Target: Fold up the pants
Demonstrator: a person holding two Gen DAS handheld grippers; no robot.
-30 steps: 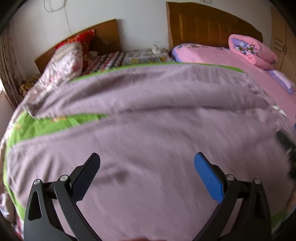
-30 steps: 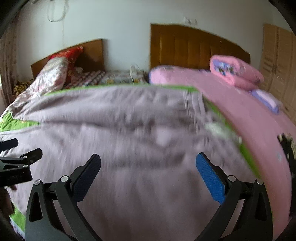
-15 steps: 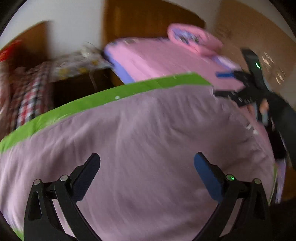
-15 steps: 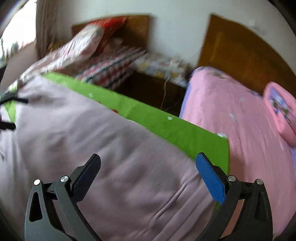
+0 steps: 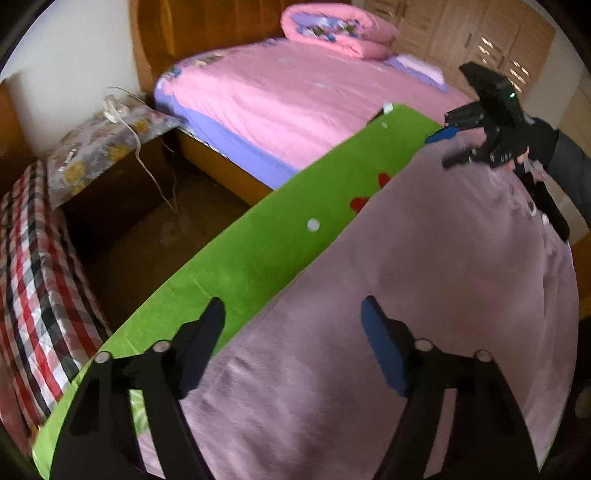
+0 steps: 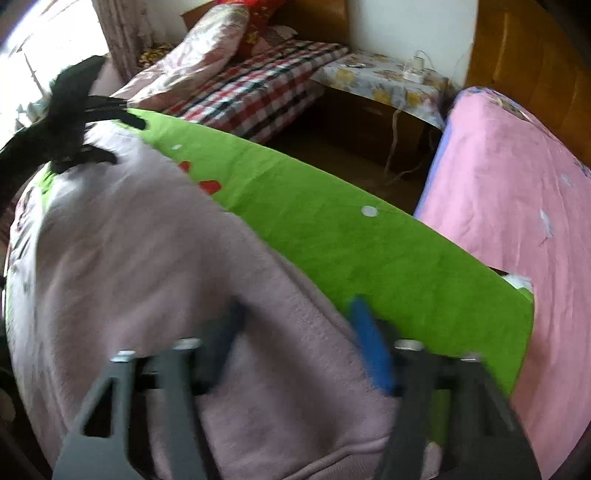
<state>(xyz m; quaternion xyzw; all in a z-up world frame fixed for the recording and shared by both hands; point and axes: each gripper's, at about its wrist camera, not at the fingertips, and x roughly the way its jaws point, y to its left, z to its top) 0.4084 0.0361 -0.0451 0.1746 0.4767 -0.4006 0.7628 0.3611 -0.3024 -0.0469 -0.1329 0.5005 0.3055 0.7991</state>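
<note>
- the pale lilac fleece pants [image 5: 424, 295] lie spread flat over the bright green cloth-covered tabletop [image 5: 280, 243], filling most of it; a strip of green shows bare along the far edge, with a white dot and red shapes printed on it.
- the left tongs [image 5: 293, 321] hang low over one end of the pants with the jaws wide apart and nothing between them; the black finger [image 5: 207, 339] sits over the green strip, the blue-padded finger over the lilac fabric.
- the right tongs [image 6: 295, 321] are at the other end of the pants, jaws apart, with a raised ridge of the lilac fabric lying between them; this view is blurred, so whether the pads touch the cloth cannot be told.
- in the left wrist view the right tongs [image 5: 448, 147] show at the far end of the pants, just above the fabric edge, spread apart, with a green light on the body.
- in the right wrist view the left tongs [image 6: 107, 134] appear as a dark shape at the far corner of the pants.
- beyond the tabletop stand a bed with a pink cover [image 5: 295, 96] and a folded pink quilt [image 5: 336, 29], a bed with a red-and-white checked sheet [image 6: 255, 88], and a small stand with a floral cloth [image 6: 384, 81] between them.
</note>
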